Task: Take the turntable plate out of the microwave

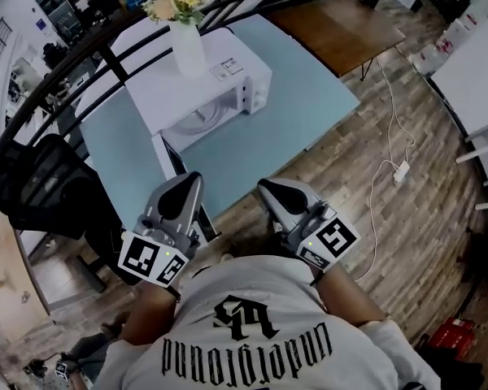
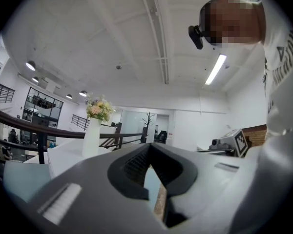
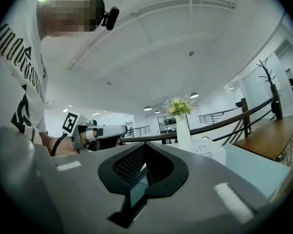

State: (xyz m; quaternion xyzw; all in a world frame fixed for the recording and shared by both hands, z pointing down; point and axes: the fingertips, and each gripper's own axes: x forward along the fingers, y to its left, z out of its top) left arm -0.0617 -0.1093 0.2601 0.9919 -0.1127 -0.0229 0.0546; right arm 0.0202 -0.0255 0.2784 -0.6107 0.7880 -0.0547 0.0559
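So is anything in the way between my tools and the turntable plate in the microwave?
Nothing visible does. The microwave door stands open at the left, the turntable plate lies exposed inside, and only bare table separates it from the left tool and right tool. The vase sits on top.

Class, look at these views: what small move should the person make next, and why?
Probably reach the right gripper forward toward the open microwave, parting its jaws on the way. Both it and the left gripper are shut, empty and held near the body, while the turntable plate lies inside it.
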